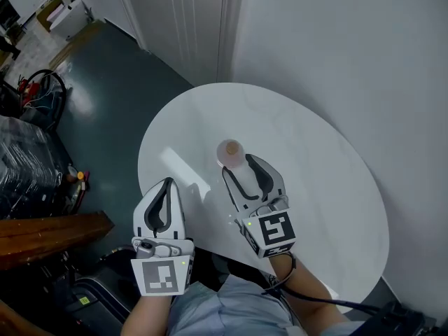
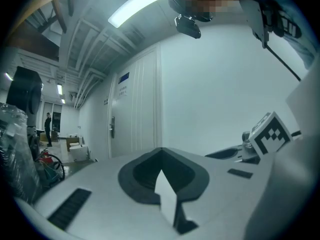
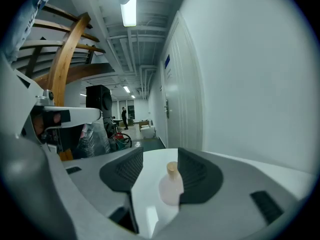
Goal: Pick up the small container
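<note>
The small container [image 1: 230, 152] is a pale translucent bottle with a tan cap, standing upright near the middle of the round white table [image 1: 322, 187]. My right gripper [image 1: 239, 165] is open just in front of it, its fingertips reaching the bottle's near side. In the right gripper view the container [image 3: 169, 189] stands at the mouth of the jaws, close to the right pad [image 3: 200, 176], and nothing presses on it. My left gripper [image 1: 166, 186] hovers over the table's near left edge, shut and empty. In the left gripper view its dark pads [image 2: 161, 159] meet in a point.
A white wall [image 1: 350, 40] runs behind the table, with a white door [image 1: 185, 19] at the back. Dark teal floor [image 1: 112, 96] lies to the left, holding a wooden board [image 1: 49, 233], black wrapped bundles [image 1: 28, 166] and cables [image 1: 42, 89].
</note>
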Available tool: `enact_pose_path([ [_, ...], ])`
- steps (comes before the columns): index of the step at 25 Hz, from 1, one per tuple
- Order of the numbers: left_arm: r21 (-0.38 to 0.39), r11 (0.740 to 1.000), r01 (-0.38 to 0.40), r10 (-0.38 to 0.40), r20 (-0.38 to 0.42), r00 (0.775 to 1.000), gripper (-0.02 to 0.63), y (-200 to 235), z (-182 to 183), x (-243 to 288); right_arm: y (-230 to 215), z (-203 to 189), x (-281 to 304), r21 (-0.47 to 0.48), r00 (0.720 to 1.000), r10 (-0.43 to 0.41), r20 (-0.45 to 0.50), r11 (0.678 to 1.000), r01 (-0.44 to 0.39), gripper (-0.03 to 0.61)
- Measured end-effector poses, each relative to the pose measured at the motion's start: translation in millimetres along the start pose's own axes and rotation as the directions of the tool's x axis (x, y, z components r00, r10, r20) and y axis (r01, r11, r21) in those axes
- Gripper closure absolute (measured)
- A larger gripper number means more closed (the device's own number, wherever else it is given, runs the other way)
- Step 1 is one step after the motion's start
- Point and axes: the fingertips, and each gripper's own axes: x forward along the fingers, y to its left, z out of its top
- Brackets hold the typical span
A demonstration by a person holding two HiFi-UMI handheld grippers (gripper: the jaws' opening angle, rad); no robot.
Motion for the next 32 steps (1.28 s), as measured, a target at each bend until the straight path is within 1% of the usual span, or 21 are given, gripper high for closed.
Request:
enact_pose_path([
  [2,0.028,0.999,0.015,-0.015,-0.013,1.0,0.615,4,-4,3,-3,-3,4,0.004,1.0,-0.022,-0.009,1.0,0.022,0.362],
  [5,0.03,0.999,0.021,-0.021,0.001,1.0,0.615,10,-1,11,-6,-8,12,0.01,0.999,-0.039,-0.026,0.999,0.039,0.362],
  [8,0.028,0.999,0.031,-0.031,-0.008,0.999,0.615,15,0,14,-5,-11,18,0.007,0.998,-0.052,-0.039,0.999,0.052,0.362],
  [9,0.017,0.999,0.031,-0.03,-0.02,0.999,0.615,17,-1,15,-6,-11,21,0.006,0.997,-0.058,-0.042,0.998,0.058,0.362],
  [12,-0.046,0.999,0.013,-0.016,-0.075,0.997,0.615,21,-9,15,-7,-10,29,0.004,0.996,-0.07,-0.047,0.998,0.07,0.362],
  [13,-0.047,0.999,0.015,-0.019,-0.077,0.997,0.615,22,-7,15,-7,-8,31,0.004,0.996,-0.071,-0.048,0.997,0.071,0.362],
  [16,-0.013,0.999,0.034,-0.035,-0.06,0.998,0.615,24,-6,21,-9,-12,38,0.007,0.995,-0.072,-0.065,0.997,0.072,0.365],
  [20,-0.049,0.999,0.018,-0.024,-0.115,0.993,0.615,28,-18,23,-12,-24,42,-0.005,0.991,-0.088,-0.103,0.996,0.088,0.385],
  [23,-0.03,0.999,0.025,-0.028,-0.097,0.995,0.615,32,-10,19,-8,-22,38,-0.014,0.989,-0.093,-0.116,0.996,0.092,0.399],
  [27,-0.062,0.998,0.006,-0.014,-0.123,0.992,0.615,37,-7,12,-3,-15,38,-0.021,0.987,-0.107,-0.12,0.994,0.105,0.422],
  [30,-0.055,0.998,0.002,-0.01,-0.135,0.991,0.615,34,-17,18,-12,-26,42,-0.027,0.985,-0.12,-0.121,0.993,0.117,0.448],
  [32,-0.05,0.999,0.001,-0.008,-0.136,0.991,0.615,33,-22,25,-16,-30,46,-0.032,0.986,-0.115,-0.12,0.993,0.112,0.453],
])
